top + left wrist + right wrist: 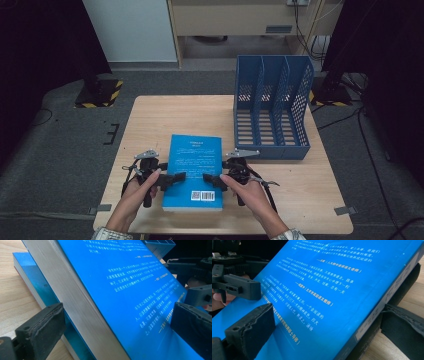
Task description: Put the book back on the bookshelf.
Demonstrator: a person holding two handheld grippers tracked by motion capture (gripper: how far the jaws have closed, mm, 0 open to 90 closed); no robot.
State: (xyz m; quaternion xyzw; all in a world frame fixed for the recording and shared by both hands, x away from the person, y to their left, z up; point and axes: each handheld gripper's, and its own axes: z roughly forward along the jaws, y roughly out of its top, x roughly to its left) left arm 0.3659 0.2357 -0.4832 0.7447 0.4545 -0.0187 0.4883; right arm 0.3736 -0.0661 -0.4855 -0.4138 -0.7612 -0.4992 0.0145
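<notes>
Closest to the high camera are the person's two hands, coming in from the bottom edge, each one holding a black two-jaw gripper. The left gripper (172, 180) and the right gripper (212, 181) point toward each other over the near end of a bright blue book with white writing on its cover (194, 170).

The blue book lies near the front edge of the light wooden table (150, 120). A white barcode sticker is on its near end. In the left gripper view, the blue book (120, 290) is lifted at a slant, and its grey page edge faces the camera. Another blue book (37, 285) lies flat on the table under it. One black jaw of the left gripper (115, 322) is below the page edge and the other is on top of the cover, so the jaws sit around the book. They look like they pinch it.

In the right gripper view, the right gripper (329, 327) has one jaw on the cover of the blue book (324, 290) and one jaw under its spine side. These jaws hug the book too.

A blue plastic file rack with holes in its sides (272, 107) stands on the far right part of the table, near the book but not touching it.
</notes>
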